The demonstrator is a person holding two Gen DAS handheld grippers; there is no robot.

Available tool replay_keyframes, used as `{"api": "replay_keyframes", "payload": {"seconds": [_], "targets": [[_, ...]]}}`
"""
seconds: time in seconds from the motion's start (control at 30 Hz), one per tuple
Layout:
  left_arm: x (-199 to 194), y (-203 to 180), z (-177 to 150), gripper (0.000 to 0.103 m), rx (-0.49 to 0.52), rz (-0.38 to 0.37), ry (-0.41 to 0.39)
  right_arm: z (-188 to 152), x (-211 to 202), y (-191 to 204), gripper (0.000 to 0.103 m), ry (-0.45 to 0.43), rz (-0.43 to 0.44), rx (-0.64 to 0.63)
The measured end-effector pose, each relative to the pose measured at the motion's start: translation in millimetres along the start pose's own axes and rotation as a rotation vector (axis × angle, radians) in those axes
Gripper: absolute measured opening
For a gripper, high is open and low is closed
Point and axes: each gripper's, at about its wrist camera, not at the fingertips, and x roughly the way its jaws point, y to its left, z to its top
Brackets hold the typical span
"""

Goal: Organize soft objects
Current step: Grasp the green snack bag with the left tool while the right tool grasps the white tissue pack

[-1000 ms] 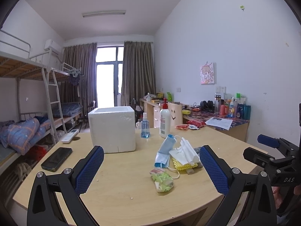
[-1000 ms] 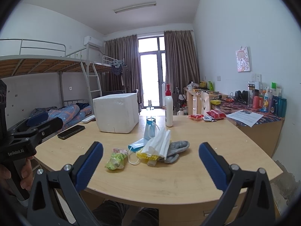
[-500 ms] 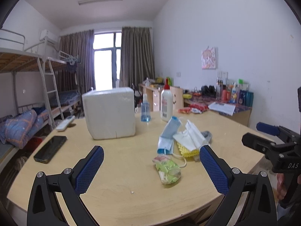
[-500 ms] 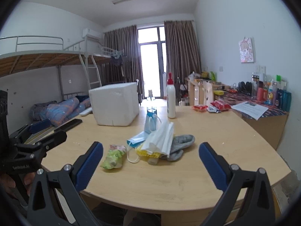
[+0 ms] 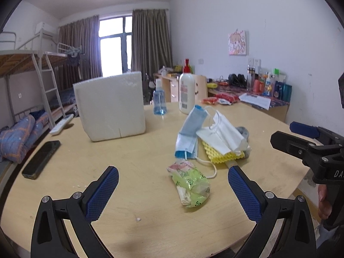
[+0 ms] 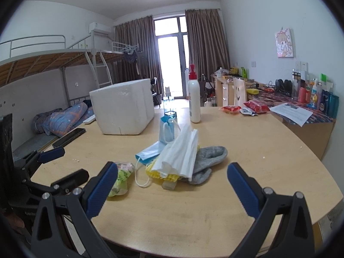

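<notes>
Two grippers' fingers wide and empty, grey sock (image 6: 209, 158) half hidden beneath white masks (image 6: 182, 152).

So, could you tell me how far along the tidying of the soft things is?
Nothing looks done: the masks, grey sock and tissue pack lie loose on the table beside the foam box. Nothing is in hand; the left gripper and right gripper are open. Everything remains.

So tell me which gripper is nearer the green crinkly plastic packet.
Left. The left gripper hovers open with the green crinkly plastic packet between its fingers; the right gripper is open over the pile of soft things, the packet off by its left finger.
</notes>
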Motion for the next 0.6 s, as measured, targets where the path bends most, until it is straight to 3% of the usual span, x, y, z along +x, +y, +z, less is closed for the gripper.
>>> {"api": "replay_keyframes", "payload": {"seconds": [0.37, 0.53, 0.6], "targets": [[39, -6, -3, 0.101, -0.007, -0.011, 0.117, 2, 33, -8, 0.103, 0.091, -0.013, 0.017], [59, -6, -6, 0.091, -0.024, -0.002, 0.19, 6, 43, -15, 0.103, 0.114, -0.004, 0.036], [65, -8, -7, 0.082, -0.023, 0.005, 0.216, 8, 47, -16, 0.103, 0.122, 0.002, 0.038]]}}
